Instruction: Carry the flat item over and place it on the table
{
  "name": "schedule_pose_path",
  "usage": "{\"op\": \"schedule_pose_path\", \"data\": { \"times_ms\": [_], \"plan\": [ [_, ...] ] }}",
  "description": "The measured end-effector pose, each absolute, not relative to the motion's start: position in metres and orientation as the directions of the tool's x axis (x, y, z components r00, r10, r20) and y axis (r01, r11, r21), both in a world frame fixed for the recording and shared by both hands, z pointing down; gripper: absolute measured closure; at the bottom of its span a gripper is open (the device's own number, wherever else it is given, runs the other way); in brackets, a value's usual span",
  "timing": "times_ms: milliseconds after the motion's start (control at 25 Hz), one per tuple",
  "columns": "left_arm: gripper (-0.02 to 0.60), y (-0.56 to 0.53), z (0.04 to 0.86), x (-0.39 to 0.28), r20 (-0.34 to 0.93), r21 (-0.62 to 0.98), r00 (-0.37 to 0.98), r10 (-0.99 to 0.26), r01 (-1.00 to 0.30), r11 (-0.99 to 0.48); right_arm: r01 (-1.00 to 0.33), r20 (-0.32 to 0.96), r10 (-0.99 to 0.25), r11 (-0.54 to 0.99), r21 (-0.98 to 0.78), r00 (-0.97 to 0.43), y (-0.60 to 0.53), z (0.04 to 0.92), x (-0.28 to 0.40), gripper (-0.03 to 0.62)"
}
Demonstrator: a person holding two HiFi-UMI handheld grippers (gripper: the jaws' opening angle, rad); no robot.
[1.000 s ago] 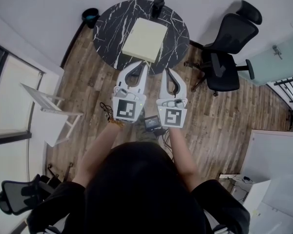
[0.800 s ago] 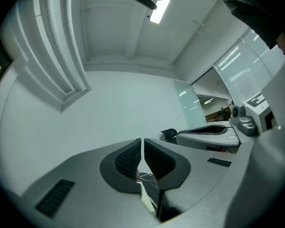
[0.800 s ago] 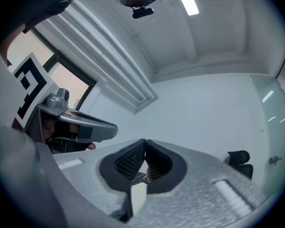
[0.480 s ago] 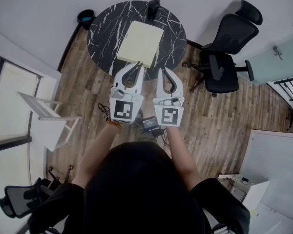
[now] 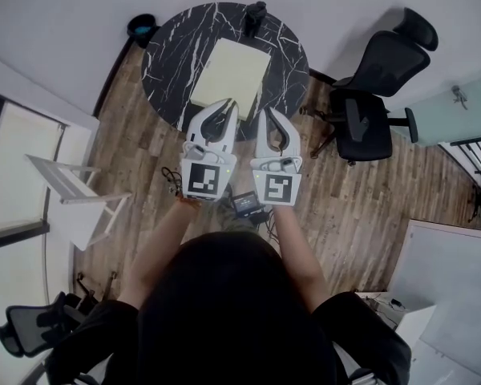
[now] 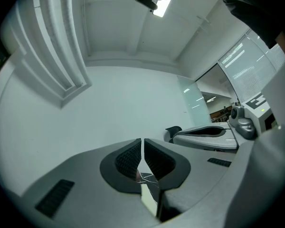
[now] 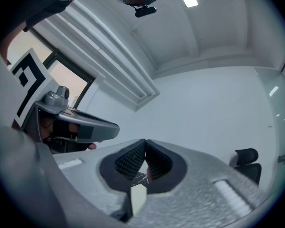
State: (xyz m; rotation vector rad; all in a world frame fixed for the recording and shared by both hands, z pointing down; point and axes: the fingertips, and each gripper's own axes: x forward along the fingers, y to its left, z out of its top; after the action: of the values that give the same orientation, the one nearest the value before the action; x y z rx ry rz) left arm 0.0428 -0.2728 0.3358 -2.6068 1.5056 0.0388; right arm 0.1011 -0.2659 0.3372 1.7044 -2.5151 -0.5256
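Flat item (image 5: 228, 69) lies by left gripper (image 5: 229, 103), right gripper (image 5: 265, 111), fingers closed.

Wood-plank floor (image 5: 369, 191); round marble worktop (image 5: 168, 54) at 12; black office chair (image 5: 369, 119) at 2; window (image 5: 8, 159) at 9.

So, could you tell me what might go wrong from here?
1. The left gripper and right gripper pinch only the near edge of the flat item; the rest hangs unsupported over the table and could sag or slip.
2. The dark object at the table's far rim stands near the item's far corner; pushing further may knock it.
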Motion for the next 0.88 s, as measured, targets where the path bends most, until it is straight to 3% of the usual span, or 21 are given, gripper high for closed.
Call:
{"op": "schedule_pose_path", "data": {
  "times_ms": [880],
  "plan": [
    [0.566, -0.338, 0.359, 0.063, -0.037, -0.126, 0.467, -0.883, -0.879, -0.459, -0.889, -0.101, -0.911, 0.357, 0.288, -0.399, -0.339, 0.363, 0.125, 0.597]
  ]
}}
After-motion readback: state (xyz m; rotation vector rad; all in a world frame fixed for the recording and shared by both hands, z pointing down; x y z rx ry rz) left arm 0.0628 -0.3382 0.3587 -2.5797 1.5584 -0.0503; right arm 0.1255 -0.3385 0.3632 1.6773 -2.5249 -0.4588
